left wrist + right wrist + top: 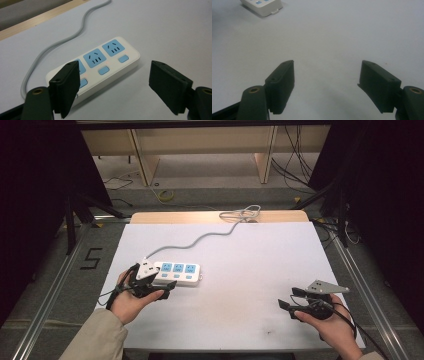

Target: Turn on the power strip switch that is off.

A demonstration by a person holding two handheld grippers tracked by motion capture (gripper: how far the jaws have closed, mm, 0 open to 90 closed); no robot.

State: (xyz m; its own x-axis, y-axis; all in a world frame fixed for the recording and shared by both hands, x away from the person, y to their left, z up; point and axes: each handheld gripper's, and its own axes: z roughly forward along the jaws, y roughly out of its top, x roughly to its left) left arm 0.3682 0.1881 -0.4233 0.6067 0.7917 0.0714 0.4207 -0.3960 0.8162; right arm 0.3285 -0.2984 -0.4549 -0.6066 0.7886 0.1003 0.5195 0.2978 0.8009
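Left gripper held low at the left edge of the bench, near its front left corner, in the left hand. Jaws spread wide, gripping nothing. In the left gripper view, one pad overlapping the near end of the power strip, the other pad well clear over bare white surface to the strip's side; contact between the first pad and the strip cannot be judged.

Power strip lying flat toward the left edge of the bench, long axis running across. White body, three blue sockets in a row, a blue switch beside each. Grey cord leaving the strip's left end, winding toward the rear edge, ending in a loose loop at the wooden strip there.

Right gripper held near the front right corner of the bench, in the right hand. Jaws spread wide over bare surface, nothing between them. Strip's end visible far off in the right gripper view, well apart from the pads.
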